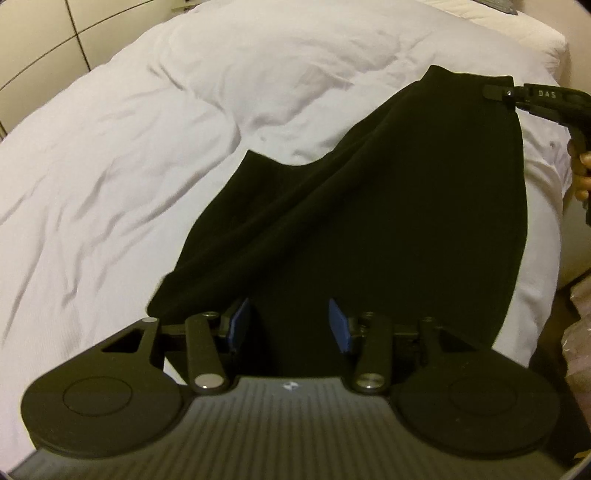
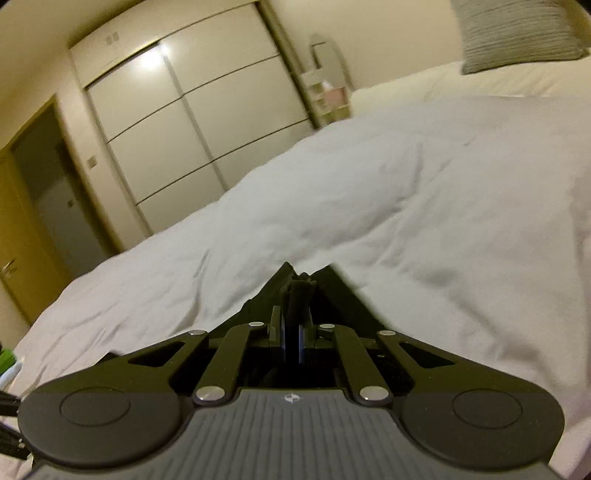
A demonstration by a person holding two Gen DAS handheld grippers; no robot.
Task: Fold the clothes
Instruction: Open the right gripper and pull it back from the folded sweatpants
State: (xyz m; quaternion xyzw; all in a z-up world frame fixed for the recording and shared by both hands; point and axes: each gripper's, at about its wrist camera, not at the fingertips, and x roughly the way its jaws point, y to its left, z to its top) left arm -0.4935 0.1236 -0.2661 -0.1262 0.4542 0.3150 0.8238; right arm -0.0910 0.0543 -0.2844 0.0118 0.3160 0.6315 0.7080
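Across the white duvet (image 1: 147, 166) your black garment (image 1: 332, 206) hangs stretched between both tools. Your right gripper (image 2: 297, 286) is clenched on its far corner, lifting it. Your left gripper (image 1: 291, 325) has fabric between its blue pads (image 1: 238, 325); whether they press it, I cannot tell.

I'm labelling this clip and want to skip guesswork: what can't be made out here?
- Left wrist view: black fabric garment, type unclear; its near edge is hidden behind the left gripper.
- Right wrist view: the right gripper hides most of the garment.
- Grey ribbed cushion: cut off, blurred.
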